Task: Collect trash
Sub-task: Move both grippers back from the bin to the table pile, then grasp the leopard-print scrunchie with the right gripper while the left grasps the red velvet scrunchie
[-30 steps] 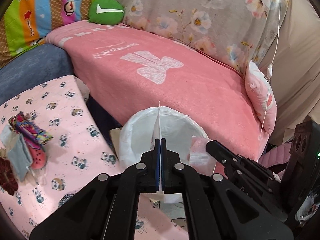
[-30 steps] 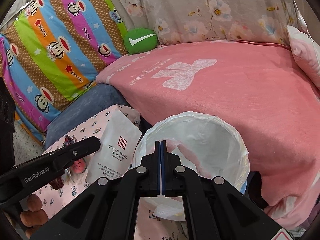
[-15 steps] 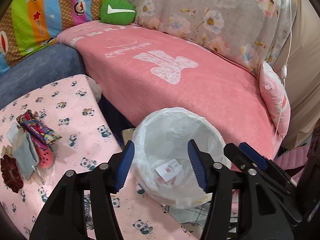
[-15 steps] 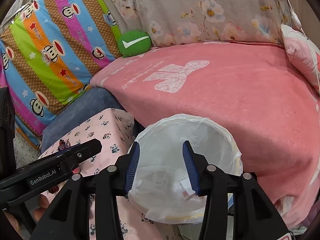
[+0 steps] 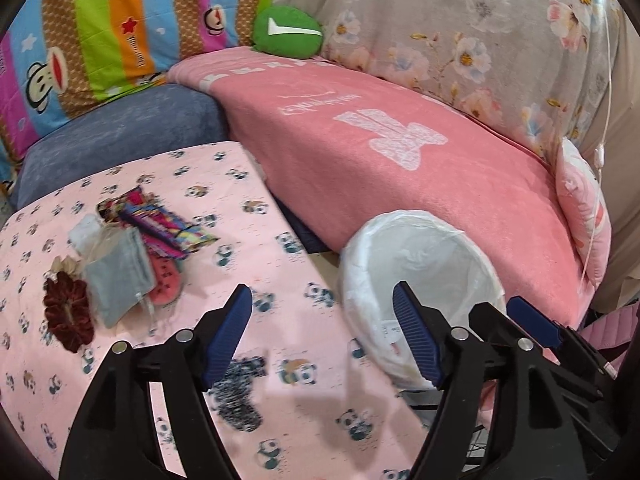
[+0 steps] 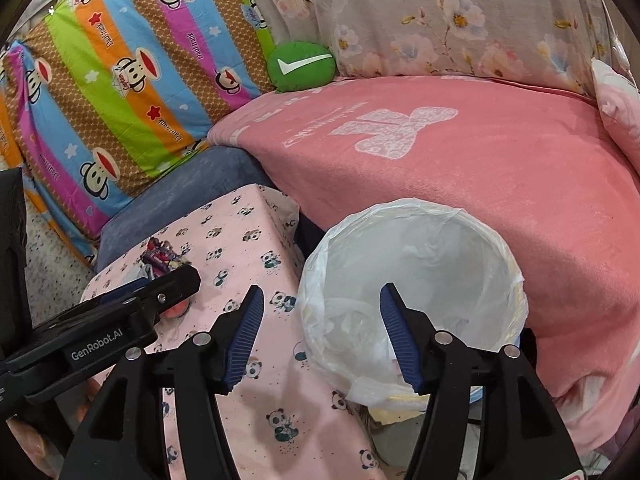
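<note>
Both my left gripper (image 5: 322,334) and right gripper (image 6: 320,336) have empty jaws, opening over the lined trash bin (image 6: 416,280). Next I swing toward the clutter pile (image 5: 132,252) on the table (image 5: 300,408).

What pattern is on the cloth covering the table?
Pink with small pandas, on the table cloth; clearest in the left wrist view.

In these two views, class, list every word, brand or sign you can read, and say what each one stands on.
"GenRobot.AI": on the left gripper, seen from the right wrist view.
White tick sign: on the green cushion.
White writing on the pink blanket: too blurred to read.
Small words on the striped monkey cushion: too small to read.
Label in the bin: unreadable.
</note>
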The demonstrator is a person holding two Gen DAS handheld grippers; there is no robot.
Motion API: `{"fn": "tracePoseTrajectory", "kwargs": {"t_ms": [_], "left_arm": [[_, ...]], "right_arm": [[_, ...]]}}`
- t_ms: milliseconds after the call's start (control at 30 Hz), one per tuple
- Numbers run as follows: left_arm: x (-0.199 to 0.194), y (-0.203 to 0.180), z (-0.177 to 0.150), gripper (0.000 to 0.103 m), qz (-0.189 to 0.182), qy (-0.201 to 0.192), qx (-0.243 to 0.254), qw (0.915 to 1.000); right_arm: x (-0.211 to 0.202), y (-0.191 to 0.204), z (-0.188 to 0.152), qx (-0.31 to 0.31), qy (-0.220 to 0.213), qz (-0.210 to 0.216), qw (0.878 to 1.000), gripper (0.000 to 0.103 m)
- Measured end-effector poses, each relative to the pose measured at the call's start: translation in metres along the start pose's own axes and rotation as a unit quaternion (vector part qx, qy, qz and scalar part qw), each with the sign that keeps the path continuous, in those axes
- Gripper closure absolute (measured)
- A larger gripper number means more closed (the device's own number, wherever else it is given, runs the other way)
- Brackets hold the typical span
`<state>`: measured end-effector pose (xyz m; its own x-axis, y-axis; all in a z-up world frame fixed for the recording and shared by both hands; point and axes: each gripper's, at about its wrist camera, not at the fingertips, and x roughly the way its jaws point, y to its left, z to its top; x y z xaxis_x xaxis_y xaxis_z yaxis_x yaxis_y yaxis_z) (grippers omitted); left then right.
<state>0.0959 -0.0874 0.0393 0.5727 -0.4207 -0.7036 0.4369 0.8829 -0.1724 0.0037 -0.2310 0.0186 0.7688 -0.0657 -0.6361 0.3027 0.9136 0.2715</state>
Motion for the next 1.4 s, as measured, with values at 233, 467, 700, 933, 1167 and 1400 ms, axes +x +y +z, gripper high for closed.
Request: {"fn": "tracePoseTrajectory", "kwargs": {"t_ms": [233, 467, 700, 933, 1167, 1400], "left_arm": [[-0.012, 0.045, -0.015, 0.021, 0.053, 0.000, -0.022, 0.9983], [-0.022, 0.091, -0.030, 0.018, 0.107, 0.000, -0.042, 0.9934], [-0.027, 0.137, -0.042, 0.018, 0.151, 0.000, -0.061, 0.9867], [-0.027, 0.182, -0.052, 0.018, 0.164, 0.006, -0.098, 0.9815], [-0.022, 0.222, -0.056, 0.024, 0.165, 0.011, -0.138, 0.9764], [-0.006, 0.241, -0.055, 0.042, 0.140, 0.024, -0.162, 0.9765]], "right_arm": [[0.008, 0.040, -0.018, -0.029, 0.022, 0.022, 0.999, 0.040], [0.022, 0.074, -0.035, -0.050, 0.048, 0.038, 0.997, 0.039], [0.045, 0.100, -0.059, -0.063, 0.083, 0.050, 0.993, 0.039], [0.068, 0.122, -0.076, -0.073, 0.107, 0.049, 0.990, 0.039], [0.088, 0.130, -0.086, -0.070, 0.123, 0.039, 0.989, 0.039], [0.105, 0.138, -0.093, -0.078, 0.139, 0.033, 0.987, 0.044]]}}
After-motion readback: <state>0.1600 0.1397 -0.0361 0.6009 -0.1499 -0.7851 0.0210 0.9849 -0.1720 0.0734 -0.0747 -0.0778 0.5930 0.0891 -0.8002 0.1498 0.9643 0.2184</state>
